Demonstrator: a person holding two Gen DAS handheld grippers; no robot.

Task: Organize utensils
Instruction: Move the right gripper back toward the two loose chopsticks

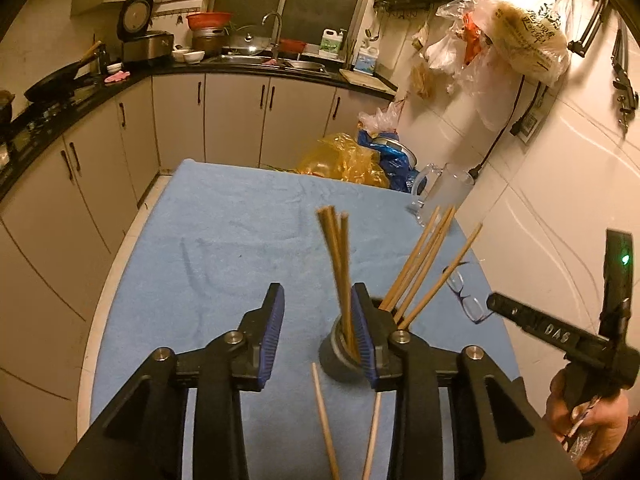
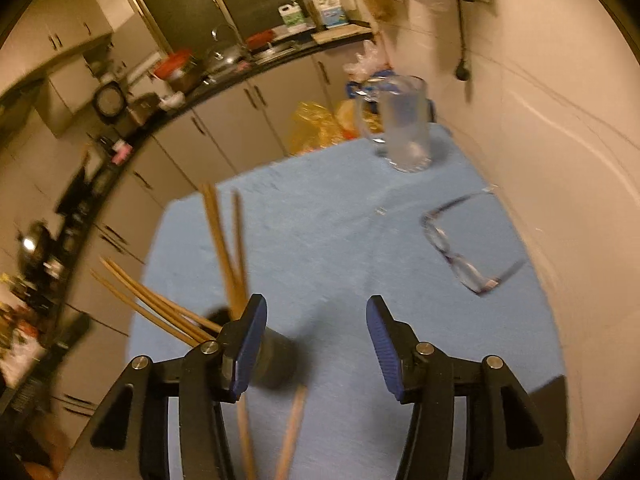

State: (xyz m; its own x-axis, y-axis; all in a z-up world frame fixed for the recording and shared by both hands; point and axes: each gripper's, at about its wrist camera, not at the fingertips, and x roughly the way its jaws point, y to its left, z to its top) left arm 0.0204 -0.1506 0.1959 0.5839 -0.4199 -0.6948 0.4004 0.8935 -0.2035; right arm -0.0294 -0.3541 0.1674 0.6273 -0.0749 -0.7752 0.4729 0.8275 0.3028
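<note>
One dark cup (image 1: 340,354) is holding seven chopsticks (image 1: 336,256); two more (image 1: 325,420) are lying at six o'clock. Both tongs, left (image 1: 318,336) and right (image 2: 316,346), are gaping apart, gripping nothing.

- The blue table (image 1: 224,240) lay bare across its left and middle
- A dark cup (image 1: 340,354) of splayed chopsticks (image 1: 424,264) blocked the near centre
- Glasses (image 2: 460,256) and a glass mug (image 2: 404,128) crowded the wall side
</note>
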